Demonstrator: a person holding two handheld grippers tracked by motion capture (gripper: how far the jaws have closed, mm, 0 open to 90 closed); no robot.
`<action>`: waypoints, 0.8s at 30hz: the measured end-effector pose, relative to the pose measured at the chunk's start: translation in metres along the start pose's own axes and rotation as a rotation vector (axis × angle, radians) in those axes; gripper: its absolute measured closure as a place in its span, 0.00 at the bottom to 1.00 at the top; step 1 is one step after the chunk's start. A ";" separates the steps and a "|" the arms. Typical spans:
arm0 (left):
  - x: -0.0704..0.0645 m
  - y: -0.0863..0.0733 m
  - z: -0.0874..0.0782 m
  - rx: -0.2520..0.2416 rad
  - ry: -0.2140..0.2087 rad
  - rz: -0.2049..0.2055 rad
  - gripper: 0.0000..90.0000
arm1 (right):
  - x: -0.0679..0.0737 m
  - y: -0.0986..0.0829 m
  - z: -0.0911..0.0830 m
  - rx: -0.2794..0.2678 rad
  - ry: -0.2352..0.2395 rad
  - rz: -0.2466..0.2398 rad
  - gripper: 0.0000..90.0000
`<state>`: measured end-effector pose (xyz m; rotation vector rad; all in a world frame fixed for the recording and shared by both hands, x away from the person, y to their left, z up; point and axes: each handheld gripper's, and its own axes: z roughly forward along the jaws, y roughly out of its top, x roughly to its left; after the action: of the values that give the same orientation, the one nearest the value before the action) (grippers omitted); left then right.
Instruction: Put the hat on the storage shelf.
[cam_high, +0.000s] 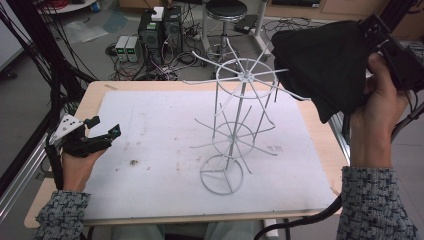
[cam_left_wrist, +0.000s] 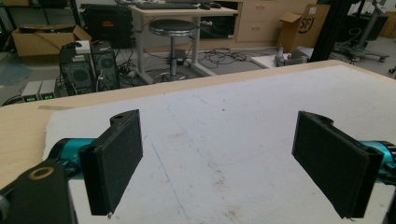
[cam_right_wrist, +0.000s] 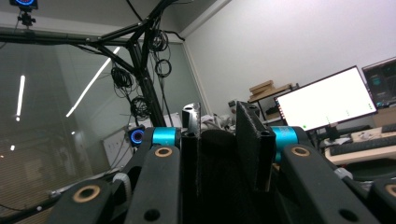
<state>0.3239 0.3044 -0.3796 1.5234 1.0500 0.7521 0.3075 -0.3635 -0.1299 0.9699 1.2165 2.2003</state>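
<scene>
- Near left, the left gripper (cam_high: 102, 131) rests low over the white mat (cam_high: 165, 130) on the tabletop (cam_high: 95, 92); its jaws stand wide apart with nothing between them.
- In the middle of the mat stands a white wire rack (cam_high: 235, 125), upright on its round base, with thin arms spreading out at two levels.
- Far right, above the rack's top arms, the right gripper (cam_high: 370, 37) is held high, its jaws clamped on a black cloth (cam_high: 322, 62) that hangs down beside the hand (cam_high: 375, 105).
</scene>
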 end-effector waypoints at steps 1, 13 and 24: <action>0.000 0.000 0.000 0.001 0.000 0.000 0.18 | 0.000 0.000 0.000 0.000 0.000 0.000 0.80; 0.000 0.000 0.000 0.003 0.001 0.002 0.18 | -0.020 -0.029 -0.009 -0.047 0.045 0.089 0.80; 0.001 0.000 0.000 0.003 -0.001 -0.001 0.18 | -0.030 -0.040 -0.018 -0.107 0.104 0.154 0.80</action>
<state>0.3242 0.3052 -0.3798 1.5254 1.0516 0.7497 0.3151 -0.3721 -0.1816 0.9440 1.0884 2.4360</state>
